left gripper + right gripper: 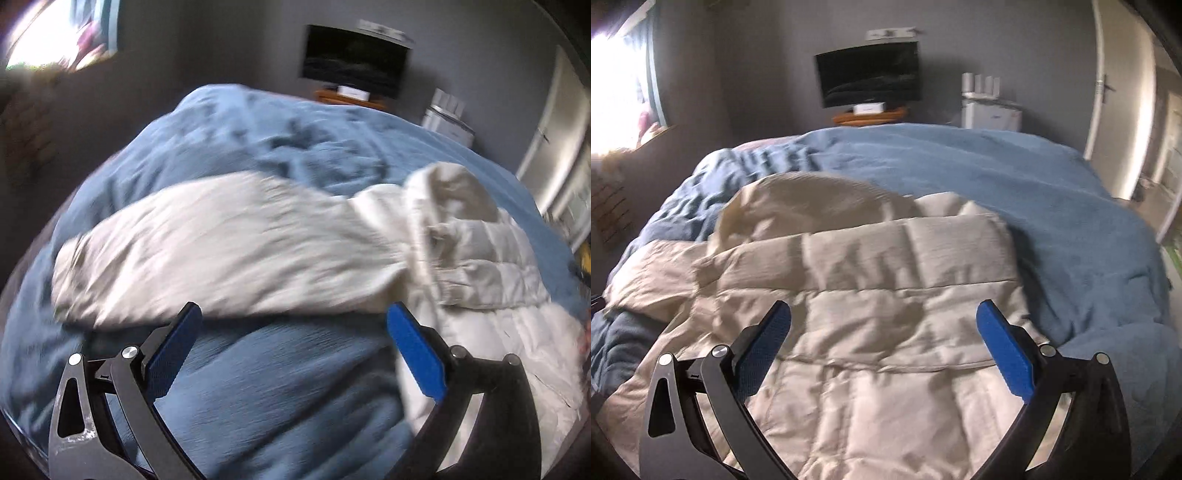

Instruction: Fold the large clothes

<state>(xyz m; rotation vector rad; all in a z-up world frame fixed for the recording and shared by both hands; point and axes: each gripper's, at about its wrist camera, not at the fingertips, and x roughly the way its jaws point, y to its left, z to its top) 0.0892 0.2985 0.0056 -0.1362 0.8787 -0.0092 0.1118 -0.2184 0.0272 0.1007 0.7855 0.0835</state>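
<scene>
- Left wrist view: my left gripper (293,314) hangs above the bed with its blue-padded fingers (173,354) spread wide and nothing between them.
- Pale cream quilted puffer jacket (480,258) lies on the rumpled blue duvet (258,140); one long sleeve (221,251) stretches leftward from the jacket body, just beyond my fingertips.
- Jacket's bunched body sits to the right of that sleeve, and part of it runs down beside and behind my right-hand finger.
- Bare duvet shows between the fingers, on the near side of the sleeve.
- Beyond the duvet's far edge a dark flat screen (354,62) stands against the grey wall, with a small white cabinet (447,122) to its right. This view is blurred, so finer detail of the sleeve is lost.
- Right wrist view: my right gripper (882,314) is also spread wide, its blue pads (1004,350) apart and gripping nothing, poised over the jacket.
- Same quilted jacket (886,314) fills the near part of the duvet (1052,206) here, its stitched panels lying under and between my fingers, with a folded band across its far side and a rounded hump of fabric behind that.
- Duvet lies bare to the right of the jacket and beyond it; the dark screen (868,74) is past the duvet's far edge, a white door (1123,92) well to its right.
</scene>
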